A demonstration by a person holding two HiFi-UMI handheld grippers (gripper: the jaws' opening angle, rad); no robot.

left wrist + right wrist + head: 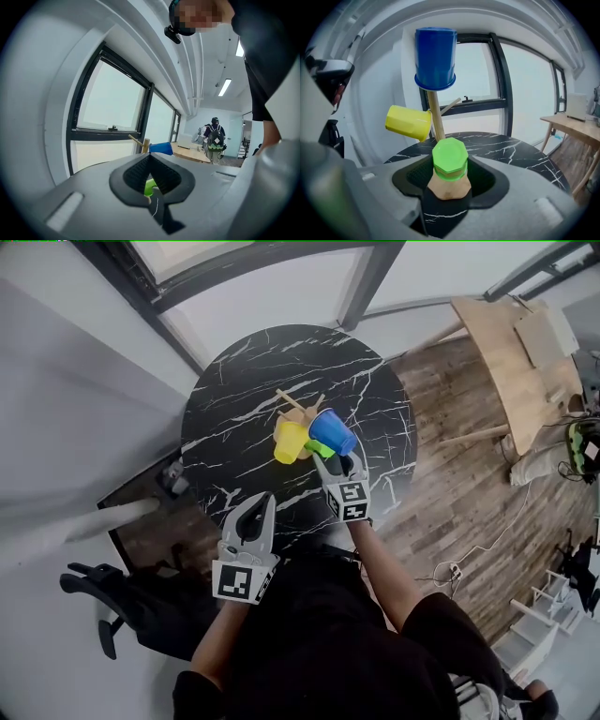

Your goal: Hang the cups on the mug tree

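A wooden mug tree [436, 117] stands on the round black marble table [234, 418]. A blue cup [435, 56] sits upside down on its top, seen also as the blue cup [333, 430] from above. A yellow cup [408, 123] hangs on a left peg. A green cup [450, 159] hangs low on the tree, bottom toward me, above the wooden base [449, 187]. My right gripper [450, 199] is open, its jaws standing apart on either side of the green cup without pressing it. My left gripper [261, 507] is shut and empty near the table's front edge.
A light wooden desk [511, 352] stands at the far right on wood flooring. Dark window frames [361, 287] run behind the table. A black chair base [103, 601] lies at the left. A person with a backpack [215, 138] stands far off.
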